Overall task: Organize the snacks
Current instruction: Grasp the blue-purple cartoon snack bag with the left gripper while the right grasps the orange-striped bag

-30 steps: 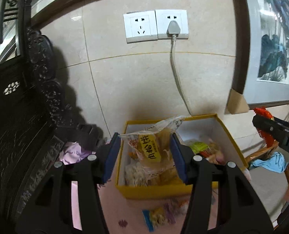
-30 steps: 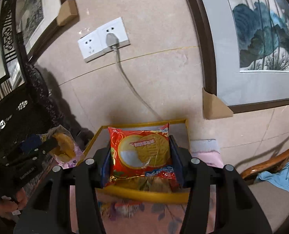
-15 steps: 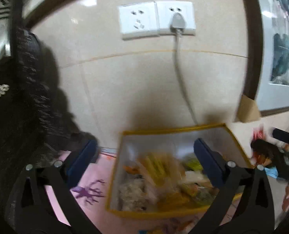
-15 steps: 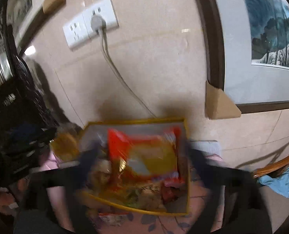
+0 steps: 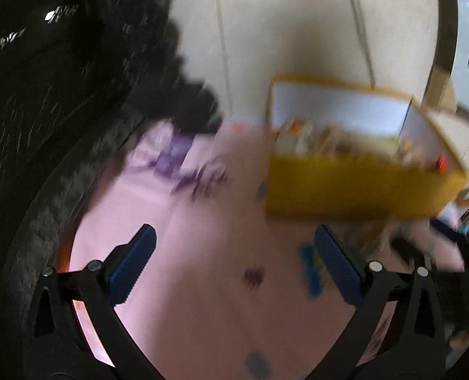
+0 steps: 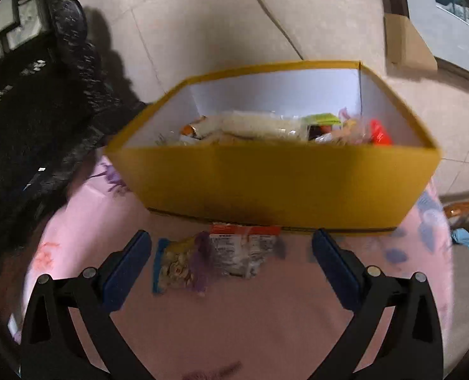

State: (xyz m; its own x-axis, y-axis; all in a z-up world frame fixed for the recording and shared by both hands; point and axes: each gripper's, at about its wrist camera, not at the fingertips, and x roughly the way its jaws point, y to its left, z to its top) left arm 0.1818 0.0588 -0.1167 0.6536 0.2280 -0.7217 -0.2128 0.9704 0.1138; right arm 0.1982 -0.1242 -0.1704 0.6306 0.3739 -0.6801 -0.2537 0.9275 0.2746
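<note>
1. Now that both grippers have let go of the packets they carried a second ago, the yellow box [image 6: 272,183] holds them: the bun pack from the left gripper and the red cookie pack from the right one are no longer between any fingers, and a red wrapper edge [image 6: 381,133] shows at the box's right end among pale and green packets [image 6: 321,119].
2. Just in front of the box's near wall, two loose snacks lie on the pink floral cloth [image 6: 234,323] covering the surface: a blue-edged bag [image 6: 174,267] and, touching it on its right, an orange-topped wrapper [image 6: 244,250].
3. Nearer the camera than the box, the right gripper [image 6: 229,269] is spread wide and empty, its fingers flanking those two snacks without touching them.
4. Left of the box, the left gripper [image 5: 234,267] is likewise spread and empty above bare cloth; its view is motion-blurred.
5. Judging from this, the drop is done and the two leftover snacks look like the next pickup.
6. Small print shows on the orange-topped wrapper, but it is too blurred to read; no brand can be made out.
7. Behind the box stand a tiled wall [image 6: 221,31] and a dark carved chair [image 6: 44,101].
</note>
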